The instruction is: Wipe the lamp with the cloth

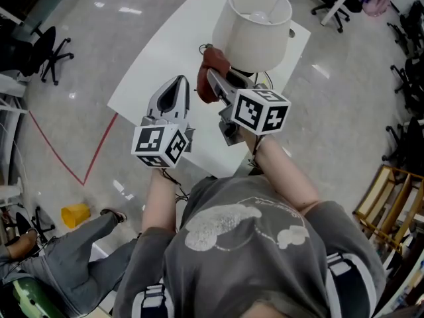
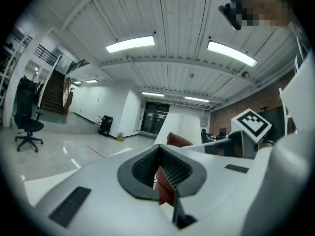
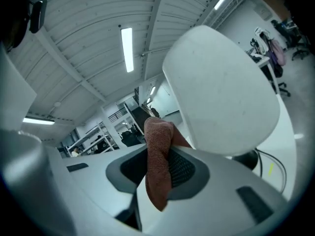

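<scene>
A table lamp with a white shade (image 1: 255, 25) stands at the far end of the white table (image 1: 165, 52). My right gripper (image 1: 212, 78) is shut on a red-brown cloth (image 1: 211, 68) and holds it against the lower left of the shade. In the right gripper view the cloth (image 3: 157, 151) hangs from the closed jaws (image 3: 160, 168), and the shade (image 3: 221, 97) fills the space just beyond. My left gripper (image 1: 177, 85) hovers over the table to the left of the cloth. It is shut and holds nothing. From its own view (image 2: 160, 171) the cloth (image 2: 177, 140) and the shade (image 2: 182, 124) lie ahead.
The lamp's dark base (image 3: 246, 159) and its cord (image 3: 275, 168) sit under the shade. Office chairs (image 1: 46, 52) stand on the floor at left, and a yellow object (image 1: 75, 214) lies near red tape lines. A seated person's legs (image 1: 66, 257) are at lower left, and a wooden rack (image 1: 391, 204) is at right.
</scene>
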